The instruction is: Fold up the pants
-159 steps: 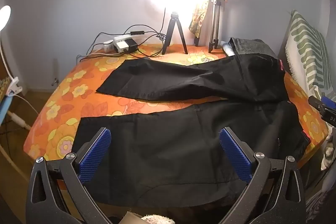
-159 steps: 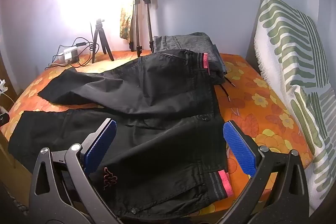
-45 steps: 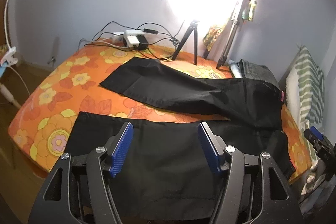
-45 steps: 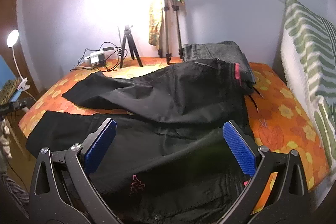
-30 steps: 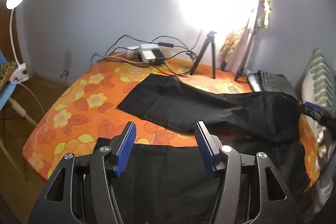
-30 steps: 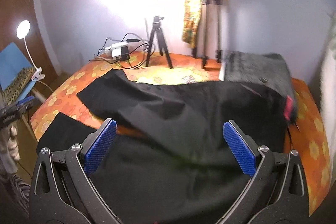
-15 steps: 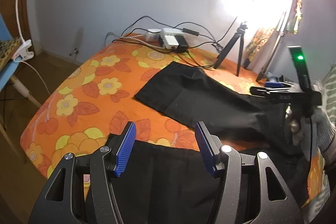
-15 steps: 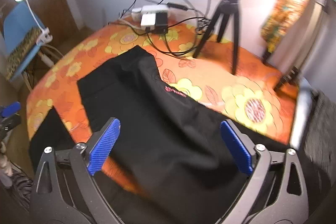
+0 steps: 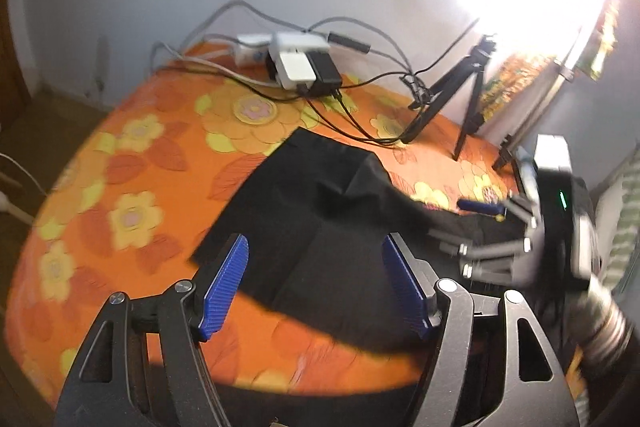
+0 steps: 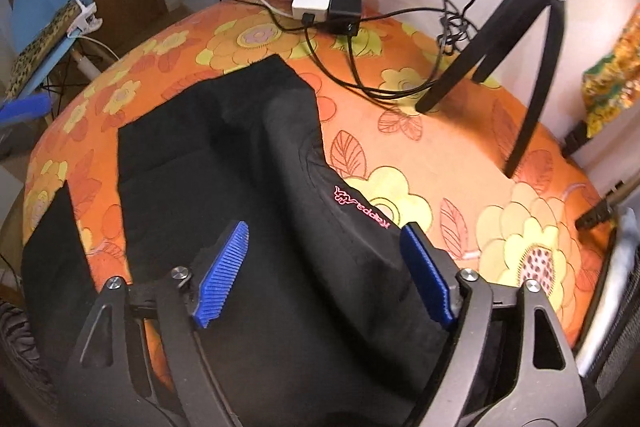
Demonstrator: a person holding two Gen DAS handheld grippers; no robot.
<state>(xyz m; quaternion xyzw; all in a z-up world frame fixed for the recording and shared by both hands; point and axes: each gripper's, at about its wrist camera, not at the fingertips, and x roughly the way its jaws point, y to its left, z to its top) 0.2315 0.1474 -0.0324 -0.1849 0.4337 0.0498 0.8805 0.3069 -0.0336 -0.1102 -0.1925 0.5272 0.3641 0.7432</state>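
Observation:
Black pants [image 9: 320,227] lie spread on an orange flowered bedspread [image 9: 132,195]. The far leg's hem [image 10: 208,115] points toward the back left. It carries a small pink logo [image 10: 362,207]. My left gripper [image 9: 316,291] is open and empty, hovering above the far leg's hem end. My right gripper [image 10: 324,271] is open and empty, low over the same leg farther right, with the leg's fabric between its blue pads. The right gripper also shows at the right in the left wrist view [image 9: 480,227]. The near leg [image 10: 56,251] shows as a dark strip at the left edge.
A white power strip with chargers and cables [image 9: 300,63] lies at the bed's back edge. A small black tripod [image 10: 516,39] stands at the back right under a bright lamp. A clip lamp and a blue chair [image 10: 44,15] stand left of the bed.
Both grippers have moved forward and down toward the far pant leg. The right gripper has dropped close over the leg near the logo. Both stay open.

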